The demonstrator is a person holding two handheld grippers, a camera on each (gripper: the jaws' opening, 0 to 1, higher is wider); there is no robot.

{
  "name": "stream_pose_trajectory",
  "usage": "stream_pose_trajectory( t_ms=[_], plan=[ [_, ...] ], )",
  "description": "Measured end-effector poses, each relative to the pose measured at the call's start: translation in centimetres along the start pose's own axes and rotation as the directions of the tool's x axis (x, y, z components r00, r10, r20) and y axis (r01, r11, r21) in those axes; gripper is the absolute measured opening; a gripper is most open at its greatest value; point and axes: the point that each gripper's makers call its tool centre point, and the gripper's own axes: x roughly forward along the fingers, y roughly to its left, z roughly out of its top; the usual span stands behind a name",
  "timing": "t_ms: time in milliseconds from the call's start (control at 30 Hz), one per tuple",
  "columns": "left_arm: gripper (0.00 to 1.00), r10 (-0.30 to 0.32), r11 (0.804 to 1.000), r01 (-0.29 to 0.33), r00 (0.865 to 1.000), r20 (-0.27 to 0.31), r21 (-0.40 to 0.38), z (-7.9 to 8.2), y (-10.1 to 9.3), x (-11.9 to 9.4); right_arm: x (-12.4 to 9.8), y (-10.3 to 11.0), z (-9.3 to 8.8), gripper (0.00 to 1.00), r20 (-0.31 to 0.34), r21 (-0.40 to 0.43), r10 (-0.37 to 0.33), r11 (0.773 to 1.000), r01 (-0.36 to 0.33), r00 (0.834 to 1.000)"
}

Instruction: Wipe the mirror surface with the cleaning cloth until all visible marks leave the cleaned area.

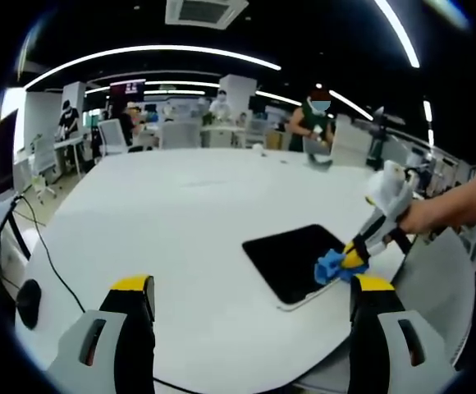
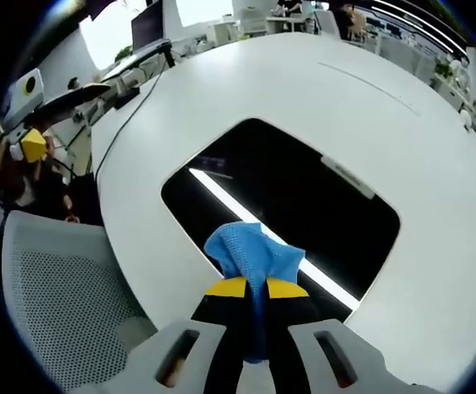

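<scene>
- Left gripper view: the left gripper (image 1: 250, 300) stands with its yellow-tipped fingers (image 1: 133, 286) wide apart and nothing between them.
- Ahead of the fingers and toward the right one, the mirror (image 1: 291, 258) lies flat on the white table (image 1: 180, 213), a dark rounded rectangle near the table's near edge.
- Just above the right fingertip, the right gripper (image 1: 351, 257) comes in from the right, held by a person's hand (image 1: 423, 215), and presses a blue cloth (image 1: 331, 267) onto the mirror's right corner.
- Left of the left finger, a black cable (image 1: 53, 263) runs over the table edge.
- Far beyond the fingers, past the table, people (image 1: 313, 123) stand among desks and chairs in an open office.
- Right gripper view: the right gripper (image 2: 257, 287) has its fingers (image 2: 226, 288) closed narrow on the cloth (image 2: 250, 254), which bunches up just past the yellow tips and hangs down between them.
- The cloth touches the mirror (image 2: 295, 193) at its near edge; the mirror spreads ahead of the fingers on the table (image 2: 361, 107), its dark face reflecting a long ceiling light as a bright streak (image 2: 230, 201).
- I cannot tell whether marks are on the glass.
- Left of the fingers, off the table edge, stands a grey mesh chair (image 2: 57, 287).
- Far to the upper left, the left gripper (image 2: 26, 144) shows as a yellow tip on a white body; whether it is open cannot be judged here.
- Beyond the fingers a thin cable (image 2: 135, 115) crosses the table's far left side.
</scene>
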Motion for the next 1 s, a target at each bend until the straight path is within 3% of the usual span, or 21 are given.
stream_pose_trajectory(
  t_ms=[633, 1000],
  plan=[
    [0.99, 0.002, 1.0, -0.001, 1.0, -0.004, 0.019, -0.1, -0.6, 0.1, -1.2, -2.3, -2.1, 0.01, 0.0, -0.008, 0.013, 1.0, -0.013, 1.0],
    [0.99, 0.005, 1.0, -0.005, 1.0, -0.004, -0.011, -0.2, -0.7, 0.2, -1.6, -3.1, -2.8, 0.01, -0.013, -0.047, 0.005, 0.999, -0.006, 1.0]
  ],
)
